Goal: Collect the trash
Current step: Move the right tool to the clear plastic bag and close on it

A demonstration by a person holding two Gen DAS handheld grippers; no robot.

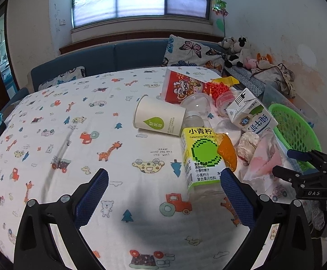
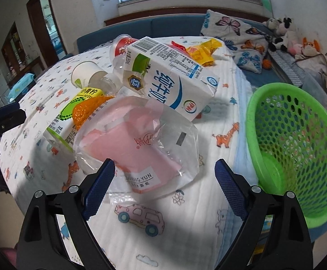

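Both grippers gape empty; left (image 1: 164, 181), right (image 2: 164, 172); bottle (image 1: 200, 157) reads "Calamansi 90%".

Juice bottle (image 1: 200, 157) reads "小青柠 Calamansi 90%" (green label); hand-held gripper (image 1: 298, 157) reads "DAS".

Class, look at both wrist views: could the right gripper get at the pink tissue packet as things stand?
Probably yes. The right gripper is open, and the pink tissue packet lies just ahead of its fingers with nothing on its near edge. The milk carton sits only at its far side.
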